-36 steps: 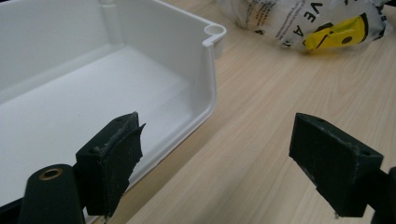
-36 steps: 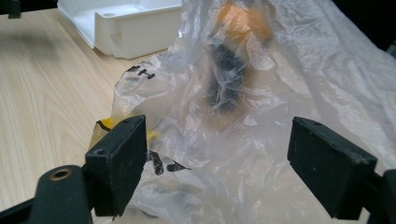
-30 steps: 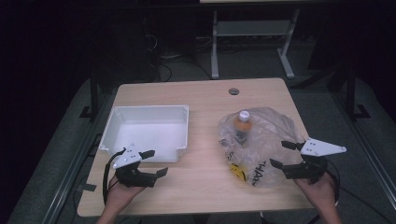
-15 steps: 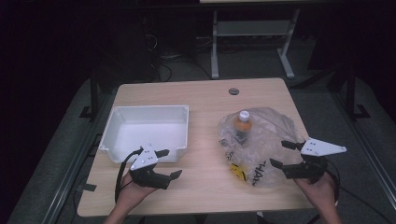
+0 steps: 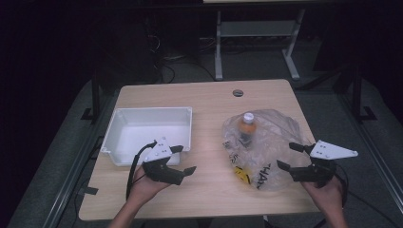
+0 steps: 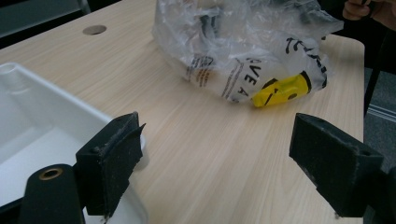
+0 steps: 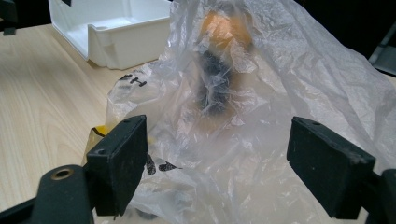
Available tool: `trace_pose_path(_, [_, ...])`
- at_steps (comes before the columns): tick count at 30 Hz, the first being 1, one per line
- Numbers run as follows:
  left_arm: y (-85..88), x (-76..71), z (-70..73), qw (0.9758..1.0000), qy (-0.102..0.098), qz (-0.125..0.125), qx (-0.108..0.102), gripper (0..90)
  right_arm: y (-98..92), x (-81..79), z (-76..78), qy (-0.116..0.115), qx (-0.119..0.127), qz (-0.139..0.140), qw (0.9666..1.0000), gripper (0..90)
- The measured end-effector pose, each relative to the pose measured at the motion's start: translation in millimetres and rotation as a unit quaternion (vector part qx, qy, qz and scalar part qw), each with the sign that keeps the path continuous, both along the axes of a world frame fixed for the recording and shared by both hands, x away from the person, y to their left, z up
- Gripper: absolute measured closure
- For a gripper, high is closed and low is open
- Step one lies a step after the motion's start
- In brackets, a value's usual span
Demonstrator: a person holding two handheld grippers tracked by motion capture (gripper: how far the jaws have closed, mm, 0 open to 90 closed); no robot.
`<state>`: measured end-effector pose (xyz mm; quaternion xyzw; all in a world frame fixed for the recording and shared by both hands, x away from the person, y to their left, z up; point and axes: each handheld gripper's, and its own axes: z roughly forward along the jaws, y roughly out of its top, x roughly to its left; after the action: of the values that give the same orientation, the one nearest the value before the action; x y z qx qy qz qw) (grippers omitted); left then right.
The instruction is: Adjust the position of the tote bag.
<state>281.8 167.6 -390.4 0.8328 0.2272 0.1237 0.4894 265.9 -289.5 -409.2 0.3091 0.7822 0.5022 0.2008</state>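
Note:
A crumpled clear plastic bag [image 5: 266, 142] with black lettering and a yellow patch [image 5: 242, 175] lies on the right half of the wooden table [image 5: 209, 199]. Inside it stands a bottle [image 5: 246, 127] with orange contents and a white cap. My right gripper [image 5: 285, 155] is open at the bag's right edge, its jaws pointing left at the bag [image 7: 261, 93], through which the bottle [image 7: 224, 28] shows blurred. My left gripper [image 5: 185, 159] is open and holds nothing, just in front of the white bin's front right corner. Its jaws face the bag [image 6: 243, 46] across bare table.
An empty white plastic bin [image 5: 152, 110] sits on the left half of the table; its wall [image 6: 28, 116] is close beside my left jaw. A round cable hole [image 5: 238, 92] is near the far edge. Dark floor and a metal stand lie beyond.
My left gripper has moved right and a little forward, from the table's front left to the bin's front right corner. The right gripper and the bag have stayed put.

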Motion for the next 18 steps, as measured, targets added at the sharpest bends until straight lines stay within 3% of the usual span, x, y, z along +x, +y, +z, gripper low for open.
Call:
trace_pose_path(3, [-10.2, 1.3, 1.4, 0.9999, -0.001, -0.009, 0.003, 16.4, 0.1, 0.3, 0.2, 0.0, 0.003, 0.002, 1.0, 20.1])
trace_pose_path(4, [-21.0, 2.1, 3.4, 0.9997, -0.005, -0.019, 0.017, 16.4, 1.0, 0.8, 0.7, -0.001, 0.001, 0.004, 1.0, 20.4])
trace_pose_path(5, [-21.0, 2.1, 3.4, 0.9997, -0.005, -0.019, 0.017, 16.5, 1.0, 0.8, 0.7, -0.001, 0.001, 0.004, 1.0, 20.4])
trace_pose_path(8, [-37.7, 6.4, 8.9, 0.9987, 0.005, -0.041, 0.029, 16.4, 3.2, 0.2, 0.2, 0.001, -0.003, 0.009, 1.0, 20.5])
trace_pose_path(11, [-42.6, 9.5, 12.0, 0.9985, 0.013, -0.048, 0.021, 16.5, 2.6, 0.0, 0.2, 0.001, -0.003, 0.011, 0.9999, 20.6])
trace_pose_path(18, [-59.7, 17.8, 17.7, 0.9971, 0.021, -0.067, 0.031, 16.8, -2.6, 0.4, 0.3, 0.002, 0.009, 0.008, 0.9999, 20.9])
